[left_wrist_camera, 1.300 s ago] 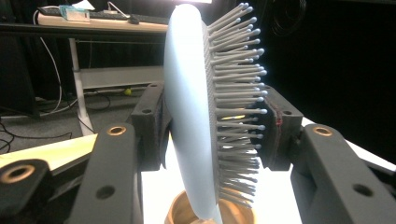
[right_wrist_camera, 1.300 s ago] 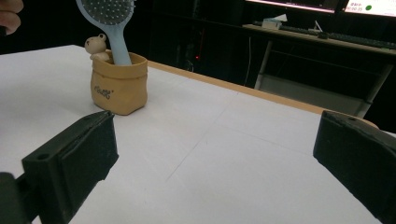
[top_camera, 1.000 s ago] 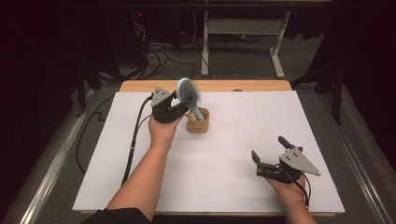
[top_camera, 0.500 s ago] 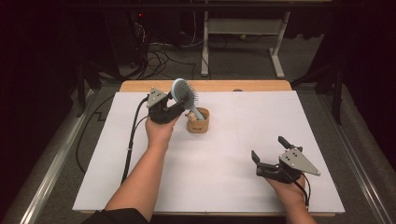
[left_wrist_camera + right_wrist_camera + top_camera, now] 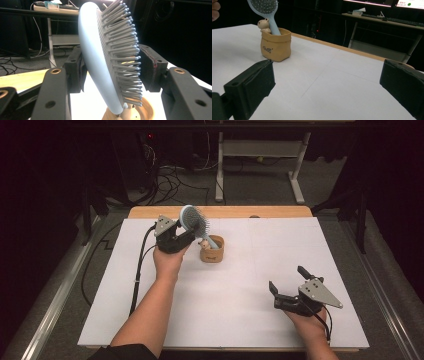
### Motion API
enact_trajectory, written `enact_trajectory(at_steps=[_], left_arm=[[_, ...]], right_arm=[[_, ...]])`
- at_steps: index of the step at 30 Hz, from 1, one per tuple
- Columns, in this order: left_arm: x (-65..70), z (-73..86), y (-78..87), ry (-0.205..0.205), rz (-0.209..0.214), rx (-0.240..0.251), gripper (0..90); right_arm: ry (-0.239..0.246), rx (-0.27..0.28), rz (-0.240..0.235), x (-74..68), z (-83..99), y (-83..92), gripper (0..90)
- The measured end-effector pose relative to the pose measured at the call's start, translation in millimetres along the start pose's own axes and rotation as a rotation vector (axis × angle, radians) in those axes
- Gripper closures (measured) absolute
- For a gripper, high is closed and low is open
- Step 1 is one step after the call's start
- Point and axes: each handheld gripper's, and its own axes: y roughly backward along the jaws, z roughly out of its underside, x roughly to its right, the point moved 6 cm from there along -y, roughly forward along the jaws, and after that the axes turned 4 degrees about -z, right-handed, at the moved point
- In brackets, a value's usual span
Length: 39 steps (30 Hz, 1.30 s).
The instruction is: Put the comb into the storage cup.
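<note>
Upright-ish, hairbrush (image 5: pixel 194 222) handle down in pot (image 5: pixel 212 251), head tilted left

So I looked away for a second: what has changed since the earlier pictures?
The brush head has tipped left, toward the left tongs, whose jaws now flank it; a grip isn't clear. Its handle stays in the pot. The pot and the open right tongs have not moved.
</note>
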Motion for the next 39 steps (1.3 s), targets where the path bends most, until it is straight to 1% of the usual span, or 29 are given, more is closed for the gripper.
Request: enact_trajectory(at_steps=[2, 8, 16, 25, 33, 36, 38, 39], left_arm=[[-1.0, 0.5, 0.6, 0.001, -0.002, -0.004, 44.9], [-2.9, 1.7, 1.7, -0.013, -0.007, -0.011, 43.2], [-3.2, 1.6, 2.7, -0.038, -0.011, -0.013, 41.6], [-6.2, 1.2, 4.1, -0.046, -0.011, -0.019, 39.5], [-7.8, 2.2, 3.8, -0.041, -0.013, -0.030, 35.6], [-8.0, 3.7, 3.3, -0.045, -0.008, -0.037, 34.8], [-7.9, 4.2, 3.1, -0.056, -0.011, -0.039, 34.8], [-7.7, 4.1, 3.0, -0.052, -0.007, -0.038, 34.7]], right_arm=[[0.000, 0.000, 0.000, 0.2, 0.1, -0.1, 0.3], [0.001, -0.001, 0.000, 0.0, 0.3, -0.7, 0.3], [0.001, -0.001, 0.002, -0.4, 0.3, -1.1, 0.3], [0.001, 0.000, 0.002, -0.3, 0.1, -1.0, 0.3], [-0.001, 0.001, 0.004, -0.4, -0.3, -1.0, 0.3], [-0.001, 0.001, 0.004, -0.7, -0.4, -1.2, 0.3], [0.002, 0.004, 0.003, -0.7, -0.7, -1.2, 0.3], [0.001, 0.003, 0.004, -0.6, -0.7, -1.0, 0.3]])
